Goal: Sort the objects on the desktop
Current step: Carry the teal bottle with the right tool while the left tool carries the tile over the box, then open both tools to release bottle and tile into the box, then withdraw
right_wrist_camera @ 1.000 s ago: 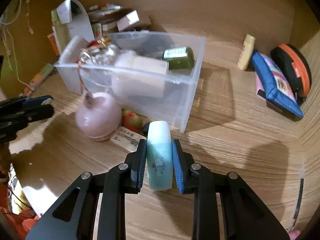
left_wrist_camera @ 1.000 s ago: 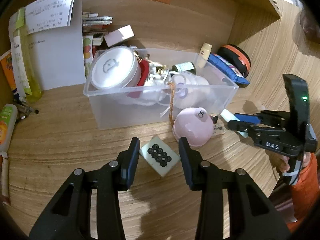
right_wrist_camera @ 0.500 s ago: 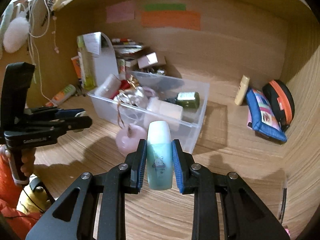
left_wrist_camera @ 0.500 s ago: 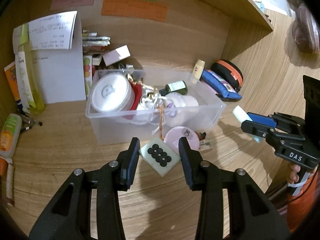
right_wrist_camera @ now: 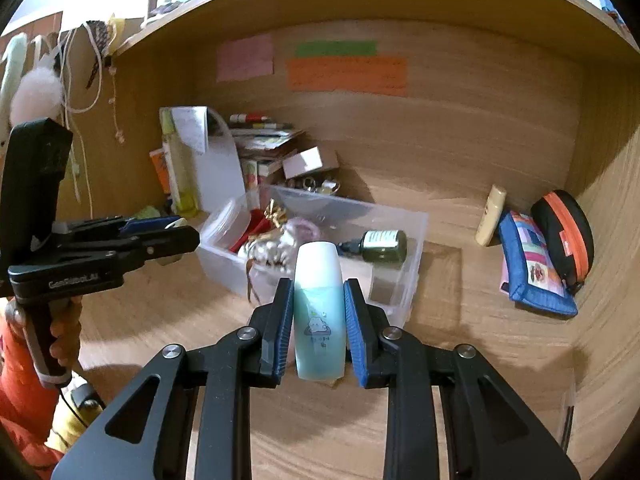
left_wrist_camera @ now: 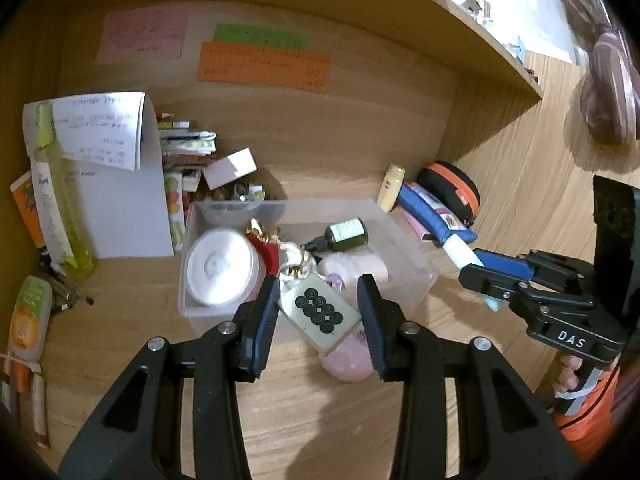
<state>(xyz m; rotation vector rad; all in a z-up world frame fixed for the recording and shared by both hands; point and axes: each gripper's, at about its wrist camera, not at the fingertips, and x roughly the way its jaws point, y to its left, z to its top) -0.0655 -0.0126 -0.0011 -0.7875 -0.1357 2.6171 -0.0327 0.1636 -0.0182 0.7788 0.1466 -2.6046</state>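
1. Lifting both loads off the desk at once: the left gripper (left_wrist_camera: 318,312) is clenched on a pale mahjong-style tile (left_wrist_camera: 319,312) with black rings, held cornerwise between its pads, and the right gripper (right_wrist_camera: 318,328) is clenched on a small teal bottle with a white cap (right_wrist_camera: 319,316), held upright.
2. Compared with a second ago, both wrist views are showing more of the alcove: the coloured sticky notes (left_wrist_camera: 264,62) at twelve o'clock on the back wall are now fully in frame, and the desk surface is sitting further below. Both hands are rising, with neither grip changing.
3. In the left view the tile is now overlapping the near wall of the clear plastic bin (left_wrist_camera: 404,236), where earlier it was sitting over bare wood in front of it. The pink round case (left_wrist_camera: 346,360) is lying on the desk under the tile, at about six o'clock from the bin.
4. In the right view the bin (right_wrist_camera: 416,240) is lying just beyond the bottle's cap, at twelve o'clock, already holding a green dropper bottle (right_wrist_camera: 380,246), a round white container and ribbon clutter.
5. Judging from this, the pick-up step is finished for both items and the carry to the bin is under way; the remaining move is probably to go forward over the rim and let go, though crowding inside may leave little free floor.
6. Other items are waiting on the desk at two o'clock: a cream tube (right_wrist_camera: 490,216), a blue pouch (right_wrist_camera: 532,264) and a black-and-orange case (right_wrist_camera: 564,236).
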